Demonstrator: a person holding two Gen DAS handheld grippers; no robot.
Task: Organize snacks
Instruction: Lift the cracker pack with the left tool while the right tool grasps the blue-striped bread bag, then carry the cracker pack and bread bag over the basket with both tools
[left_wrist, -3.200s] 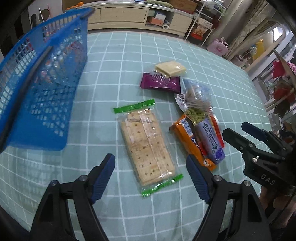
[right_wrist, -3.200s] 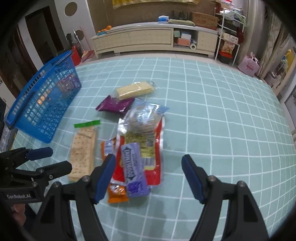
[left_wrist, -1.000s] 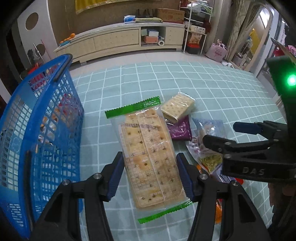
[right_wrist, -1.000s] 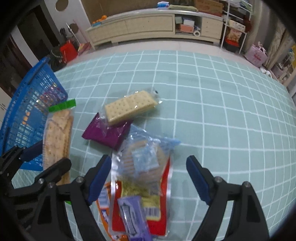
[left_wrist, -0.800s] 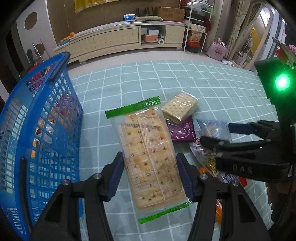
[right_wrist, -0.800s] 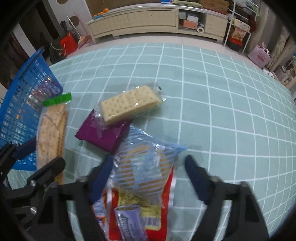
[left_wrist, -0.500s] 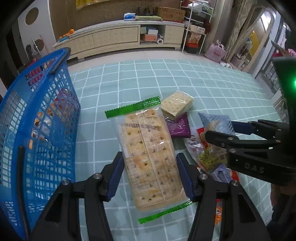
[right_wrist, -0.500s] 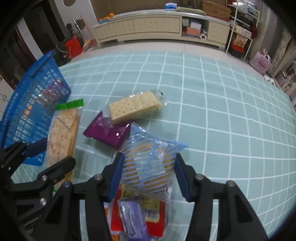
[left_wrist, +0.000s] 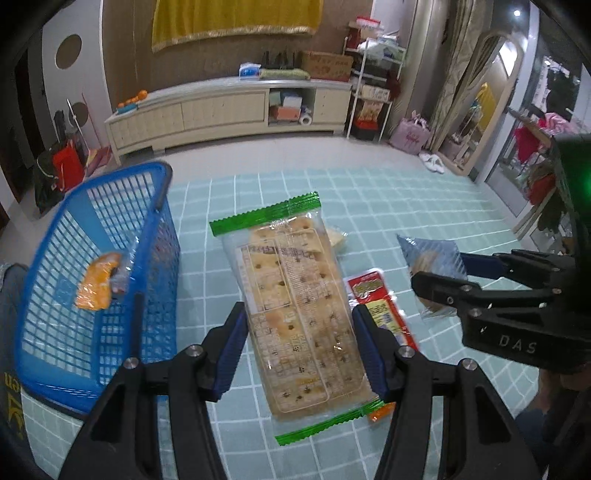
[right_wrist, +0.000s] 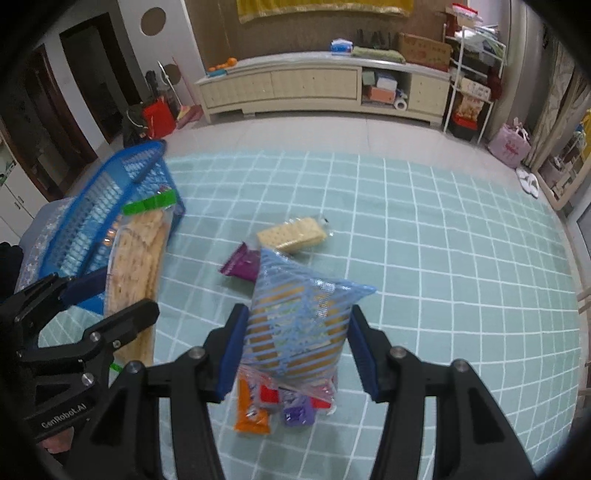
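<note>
**Snacks gripped in both hands, basket to your left**

Left wrist view: your left gripper (left_wrist: 299, 347) has its jaws clenched on the long sides of a clear cracker pack with green ends (left_wrist: 295, 317), which is clear of the teal checked counter (left_wrist: 406, 206), probably so it can pass over the basket wall. The blue basket (left_wrist: 92, 273) stands just left of it, with an orange packet (left_wrist: 94, 286) already inside. A red packet (left_wrist: 376, 299) lies on the counter below and to the right.

Right wrist view: your right gripper (right_wrist: 295, 350) grasps a blue-striped bag (right_wrist: 295, 317) between its jaws, raised above the leftover pile: an orange packet (right_wrist: 251, 413), a purple bar (right_wrist: 299, 411), a purple pouch (right_wrist: 242, 264) and a pale cracker pack (right_wrist: 291, 232). The basket sits far left, behind your other gripper. Both held snacks look meant for it.
</note>
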